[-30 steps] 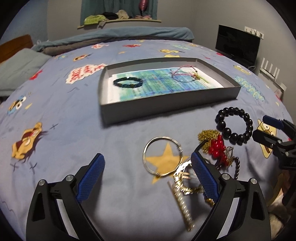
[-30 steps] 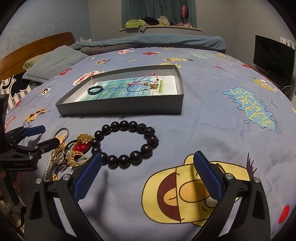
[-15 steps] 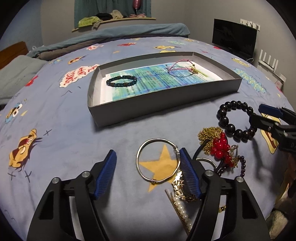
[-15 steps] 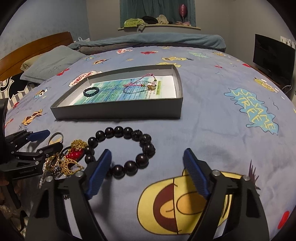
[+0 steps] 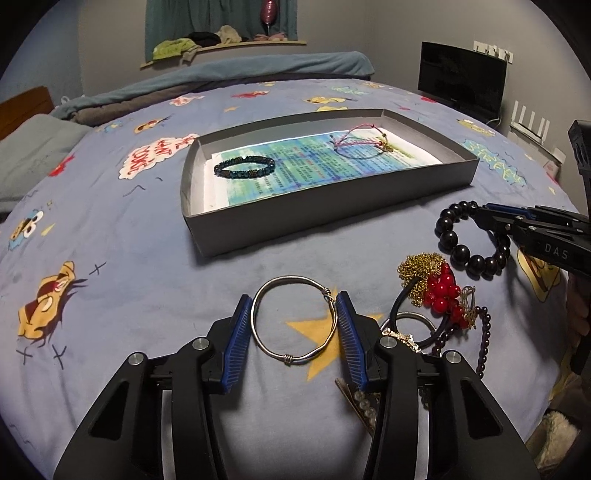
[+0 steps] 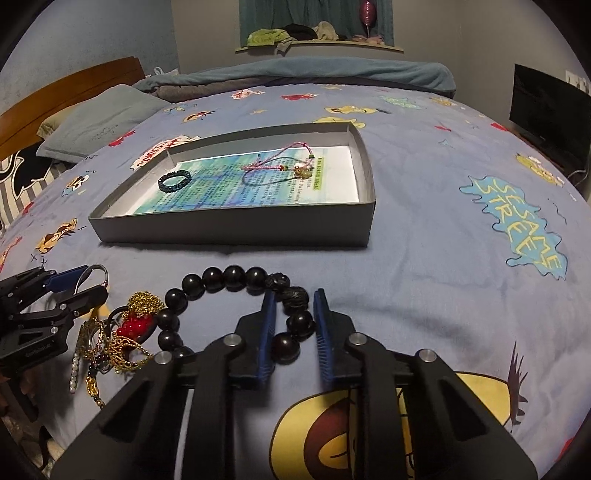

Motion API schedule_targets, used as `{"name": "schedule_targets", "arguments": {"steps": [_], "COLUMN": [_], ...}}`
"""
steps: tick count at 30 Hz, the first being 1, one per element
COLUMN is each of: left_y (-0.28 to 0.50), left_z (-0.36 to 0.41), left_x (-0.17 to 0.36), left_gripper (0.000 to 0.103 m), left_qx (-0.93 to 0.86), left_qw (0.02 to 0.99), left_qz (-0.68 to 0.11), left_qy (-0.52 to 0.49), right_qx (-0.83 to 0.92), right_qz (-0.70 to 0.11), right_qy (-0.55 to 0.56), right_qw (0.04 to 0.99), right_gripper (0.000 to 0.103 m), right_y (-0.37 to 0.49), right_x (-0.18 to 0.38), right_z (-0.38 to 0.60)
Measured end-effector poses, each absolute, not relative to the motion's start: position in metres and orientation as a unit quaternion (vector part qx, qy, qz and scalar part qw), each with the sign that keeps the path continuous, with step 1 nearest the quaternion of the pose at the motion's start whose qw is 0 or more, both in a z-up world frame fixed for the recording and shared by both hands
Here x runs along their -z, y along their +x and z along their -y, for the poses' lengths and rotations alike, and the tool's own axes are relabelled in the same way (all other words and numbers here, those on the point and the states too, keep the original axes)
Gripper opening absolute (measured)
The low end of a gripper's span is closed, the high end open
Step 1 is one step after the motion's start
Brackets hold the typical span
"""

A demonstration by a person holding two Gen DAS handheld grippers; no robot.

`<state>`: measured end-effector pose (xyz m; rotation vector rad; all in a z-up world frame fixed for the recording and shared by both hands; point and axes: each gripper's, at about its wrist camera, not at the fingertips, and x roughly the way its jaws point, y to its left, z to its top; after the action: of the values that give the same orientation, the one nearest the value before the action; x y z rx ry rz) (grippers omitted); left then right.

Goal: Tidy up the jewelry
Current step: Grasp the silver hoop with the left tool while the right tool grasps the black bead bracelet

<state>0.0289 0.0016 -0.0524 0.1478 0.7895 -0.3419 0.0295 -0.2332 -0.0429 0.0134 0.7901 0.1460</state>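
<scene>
Bedroom, dim, light cool and flat. Grey walls (image 6: 461, 33). A bed fills most of both views, covered by a blue sheet (image 6: 424, 229) printed with cartoon characters and words. Wooden headboard (image 6: 70, 92) on the left, a grey-green pillow (image 6: 99, 125) just below it. A teal blanket (image 6: 314, 75) lies rolled along the bed's far edge. Behind it, a ledge (image 6: 332, 46) under teal curtains (image 6: 314, 14), with crumpled clothes (image 6: 288, 35) piled on it. A dark screen (image 5: 461, 85) stands by the right wall; a white router (image 5: 528, 123) with upright antennas beside it.
</scene>
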Motion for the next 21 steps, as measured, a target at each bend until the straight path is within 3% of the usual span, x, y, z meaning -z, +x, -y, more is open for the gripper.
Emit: {"name": "schedule_targets", "arguments": {"steps": [21], "left_y": [0.055], "left_z": [-0.016], "left_x": [-0.017], "left_gripper": [0.048], "left_qx": [0.177], "left_qw": [0.917], "left_qz": [-0.356], "left_qy": [0.044], "right_qx": [-0.093], "right_qz": [-0.298], "right_qy": [-0.02], "right_qw": [0.95], "right_gripper": [0.015], "right_y": [0.029], "right_x": [-0.041], "right_z": [0.227]}}
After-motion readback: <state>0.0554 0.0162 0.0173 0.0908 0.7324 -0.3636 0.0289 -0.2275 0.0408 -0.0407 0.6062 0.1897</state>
